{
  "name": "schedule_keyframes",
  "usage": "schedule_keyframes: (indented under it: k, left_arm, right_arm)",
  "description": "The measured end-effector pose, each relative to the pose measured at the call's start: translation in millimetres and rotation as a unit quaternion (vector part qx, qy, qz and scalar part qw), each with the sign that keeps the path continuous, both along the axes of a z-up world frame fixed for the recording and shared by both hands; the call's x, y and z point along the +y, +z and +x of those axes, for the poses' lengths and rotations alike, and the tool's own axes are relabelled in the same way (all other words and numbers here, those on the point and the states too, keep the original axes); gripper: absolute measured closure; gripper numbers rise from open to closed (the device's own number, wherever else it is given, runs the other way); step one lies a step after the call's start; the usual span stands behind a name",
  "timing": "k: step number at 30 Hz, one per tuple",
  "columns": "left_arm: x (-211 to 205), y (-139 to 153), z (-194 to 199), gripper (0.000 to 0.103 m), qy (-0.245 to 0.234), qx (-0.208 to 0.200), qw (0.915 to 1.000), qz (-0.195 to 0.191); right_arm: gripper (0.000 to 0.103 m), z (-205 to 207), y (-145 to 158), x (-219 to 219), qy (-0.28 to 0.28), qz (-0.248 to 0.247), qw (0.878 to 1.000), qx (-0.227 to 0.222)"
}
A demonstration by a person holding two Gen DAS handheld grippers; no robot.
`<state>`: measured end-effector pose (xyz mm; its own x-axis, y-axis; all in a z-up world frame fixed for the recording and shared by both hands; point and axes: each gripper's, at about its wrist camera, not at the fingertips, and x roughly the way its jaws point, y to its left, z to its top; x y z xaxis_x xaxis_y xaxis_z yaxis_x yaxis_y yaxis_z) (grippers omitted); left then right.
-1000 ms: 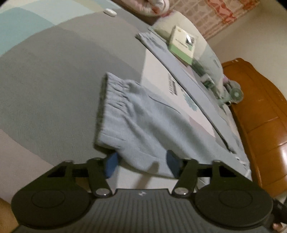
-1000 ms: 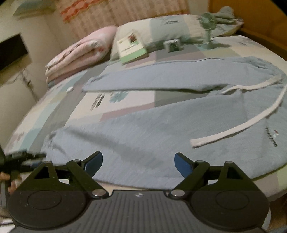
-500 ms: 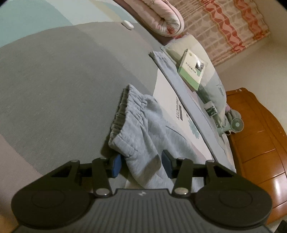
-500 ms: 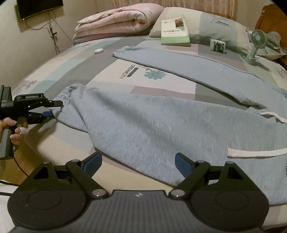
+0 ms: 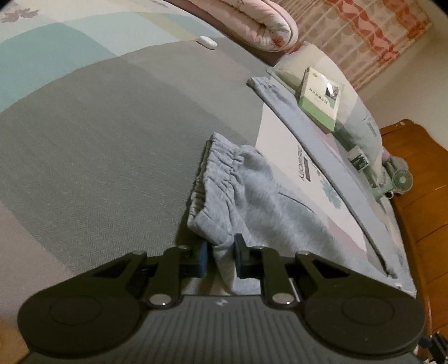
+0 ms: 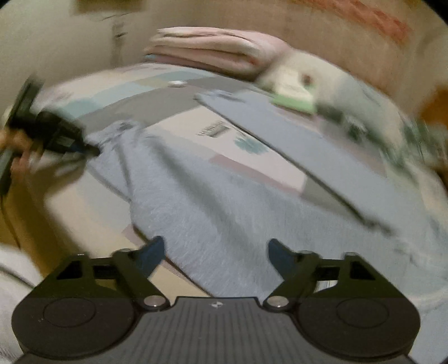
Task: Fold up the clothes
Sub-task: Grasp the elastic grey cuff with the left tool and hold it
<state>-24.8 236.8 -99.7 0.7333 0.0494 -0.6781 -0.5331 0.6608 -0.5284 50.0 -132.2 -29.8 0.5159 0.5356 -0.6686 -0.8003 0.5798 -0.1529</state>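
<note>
Light blue-grey sweatpants (image 5: 252,190) lie spread across the patchwork bed, one leg with a gathered cuff nearest me. My left gripper (image 5: 221,256) is closing its jaws, and the blue pads pinch the corner of that cuff between them. The blurred right wrist view shows the same gripper (image 6: 92,151), held by a hand (image 6: 19,159), at the leg's end on the left. My right gripper (image 6: 215,249) hovers over the near edge of the sweatpants (image 6: 224,201). Its jaws are closing but still stand wide, with cloth lying below them and no pad touching it.
A folded pink quilt (image 5: 252,22), a pillow with a green-and-white book (image 5: 322,98) and a small desk fan (image 5: 400,179) sit at the head of the bed. A wooden headboard (image 5: 420,210) stands at the right. A small white remote (image 5: 207,42) lies on the grey bedsheet (image 5: 98,140).
The left jaws have come together on the cuff, which bunches up between them. The right gripper has rolled and swung its view, and its jaws have narrowed.
</note>
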Motion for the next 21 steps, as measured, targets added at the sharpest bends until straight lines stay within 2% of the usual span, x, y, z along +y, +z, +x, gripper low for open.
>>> schedule_keyframes:
  k: [1, 2, 3, 7, 9, 10, 13, 17, 21]
  left_arm:
    - [-1, 1, 0, 0.086, -0.001, 0.003, 1.0000, 0.005]
    - [-2, 2, 0, 0.086, -0.003, 0.005, 1.0000, 0.008]
    - [-2, 2, -1, 0.086, -0.004, 0.004, 1.0000, 0.005]
    - [6, -9, -10, 0.076, 0.025, -0.034, 0.9985, -0.035]
    - [11, -14, -12, 0.077, 0.040, -0.050, 0.9963, -0.057]
    - [13, -16, -13, 0.083, 0.044, -0.055, 0.9954, -0.064]
    - [14, -15, -12, 0.091, 0.049, -0.049, 0.9957, -0.062]
    - [11, -3, -16, 0.091, 0.048, -0.040, 0.9972, -0.039]
    - [10, 22, -28, 0.091, 0.046, -0.062, 0.9967, -0.025]
  right_arm:
    - [0.047, 0, -1, 4, 0.023, -0.010, 1.000, -0.002]
    - [0.053, -1, -3, 8, 0.046, -0.021, 0.999, -0.003]
    - [0.055, -1, -5, 12, 0.068, -0.031, 0.997, -0.005]
    - [0.055, -3, -15, 33, 0.113, -0.057, 0.992, -0.009]
    - [0.055, -1, -20, 41, 0.114, -0.052, 0.992, 0.003]
    - [0.055, 1, -22, 45, 0.114, -0.050, 0.992, 0.009]
    - [0.055, 0, -25, 51, 0.114, -0.045, 0.992, 0.014]
    - [0.055, -4, -25, 53, 0.118, -0.044, 0.992, 0.014]
    - [0.055, -6, -24, 56, 0.140, -0.047, 0.989, 0.013]
